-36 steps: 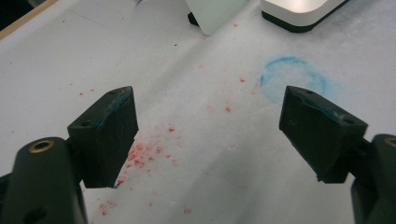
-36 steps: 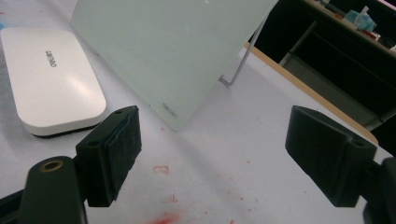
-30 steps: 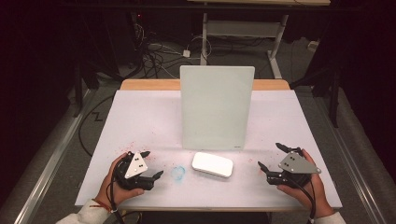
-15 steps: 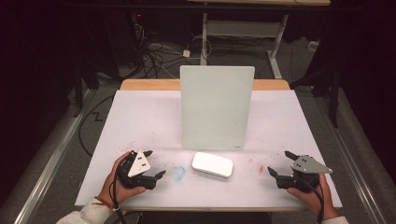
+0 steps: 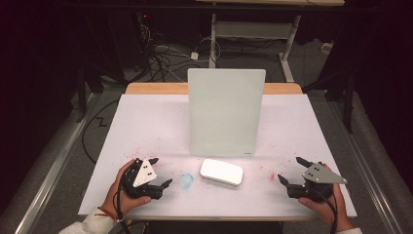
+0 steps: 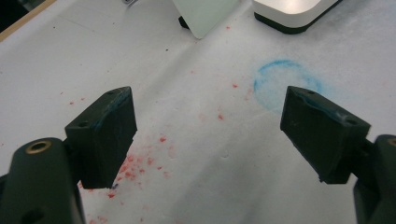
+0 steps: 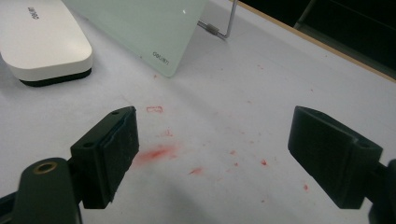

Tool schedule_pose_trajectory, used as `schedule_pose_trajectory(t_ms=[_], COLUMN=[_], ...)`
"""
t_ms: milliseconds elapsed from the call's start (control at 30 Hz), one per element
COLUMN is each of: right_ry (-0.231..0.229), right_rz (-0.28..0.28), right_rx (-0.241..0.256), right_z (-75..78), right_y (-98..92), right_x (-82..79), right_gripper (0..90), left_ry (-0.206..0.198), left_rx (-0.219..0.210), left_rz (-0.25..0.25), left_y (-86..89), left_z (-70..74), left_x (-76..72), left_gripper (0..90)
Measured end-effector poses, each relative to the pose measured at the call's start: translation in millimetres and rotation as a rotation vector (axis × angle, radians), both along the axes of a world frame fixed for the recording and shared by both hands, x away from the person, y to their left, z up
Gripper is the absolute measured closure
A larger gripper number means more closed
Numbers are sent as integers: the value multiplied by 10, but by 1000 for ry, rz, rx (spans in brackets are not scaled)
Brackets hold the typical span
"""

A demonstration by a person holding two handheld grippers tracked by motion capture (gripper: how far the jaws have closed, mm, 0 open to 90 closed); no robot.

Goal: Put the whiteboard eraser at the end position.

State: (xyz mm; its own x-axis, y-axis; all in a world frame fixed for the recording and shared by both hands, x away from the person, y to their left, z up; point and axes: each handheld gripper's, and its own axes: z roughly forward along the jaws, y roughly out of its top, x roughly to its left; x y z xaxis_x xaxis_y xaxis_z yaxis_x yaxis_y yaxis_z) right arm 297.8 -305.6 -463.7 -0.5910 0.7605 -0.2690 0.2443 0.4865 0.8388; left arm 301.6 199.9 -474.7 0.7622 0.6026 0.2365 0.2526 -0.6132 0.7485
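Overhead, both tools, left and right, gape above the stained white table.

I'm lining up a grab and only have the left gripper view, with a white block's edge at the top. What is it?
Observer: A white eraser, lying flat in front of the upright glass board.
Operator: Where is the other gripper?
Observer: The right gripper sits near the table's front right corner, jaws open, holding nothing.
Operator: Anything between it and the eraser?
Observer: Red smudges on the white surface.
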Motion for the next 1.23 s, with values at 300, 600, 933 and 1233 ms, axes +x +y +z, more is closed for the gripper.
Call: schedule_pose_trajectory(t_ms=[300, 600, 933, 1233], right_ry=[8, 2, 4, -3], right_rz=[-20, -24, -21, -26], right_rx=[9, 0, -4, -34], right_z=[5, 10, 8, -15], right_y=[-27, -26, -12, -1], right_x=[15, 13, 19, 25], right_gripper=[170, 172, 173, 177], left_ry=[2, 4, 5, 15], left_rx=[3, -1, -6, -8], left_rz=[4, 9, 16, 25], left_y=[-13, -13, -9, -14], left_z=[-7, -4, 2, -12], left_x=[15, 18, 23, 60], left_gripper=[176, 176, 175, 174])
